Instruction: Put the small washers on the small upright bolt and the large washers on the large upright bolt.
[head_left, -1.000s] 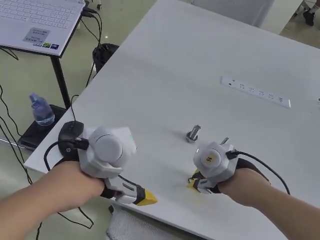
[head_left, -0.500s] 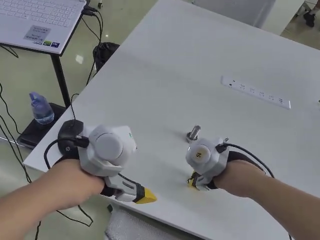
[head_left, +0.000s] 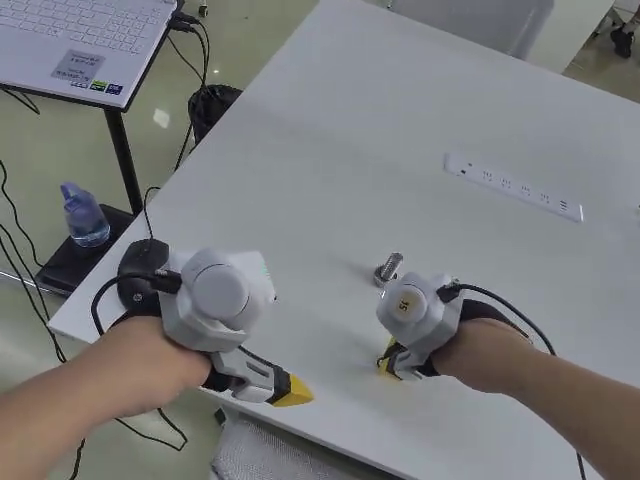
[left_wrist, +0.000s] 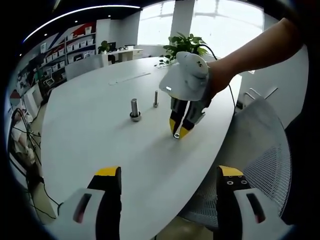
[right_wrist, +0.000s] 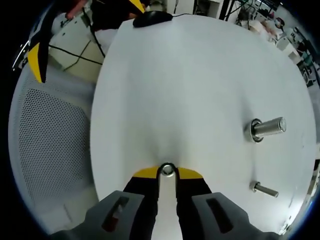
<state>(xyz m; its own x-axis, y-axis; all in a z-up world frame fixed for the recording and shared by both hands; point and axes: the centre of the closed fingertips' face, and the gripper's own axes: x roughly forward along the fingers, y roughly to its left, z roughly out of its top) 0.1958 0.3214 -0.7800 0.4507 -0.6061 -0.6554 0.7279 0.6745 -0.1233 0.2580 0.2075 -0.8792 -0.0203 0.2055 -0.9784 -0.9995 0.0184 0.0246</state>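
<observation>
The right gripper (left_wrist: 178, 131) pinches a washer (right_wrist: 167, 169) on the table (right_wrist: 175, 90), near the large bolt (right_wrist: 269, 127). The left gripper's (left_wrist: 169, 173) jaws stand wide apart.

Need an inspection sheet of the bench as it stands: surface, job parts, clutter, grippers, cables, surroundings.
Surface: white table, no damage seen.
Job's things: large steel upright bolt and small steel upright bolt stand apart; one silver washer, size cannot tell.
Clutter: white power strip; black mouse at the table's corner.
Grippers: left gripper open, holds nothing; right gripper shut on the washer, tips down near the table, short of both bolts.
Cables: black mouse cable hangs off the edge; black cables below the laptop.
Surroundings: white laptop on a stand, blue-capped bottle, grey mesh chair, green potted plant.
</observation>
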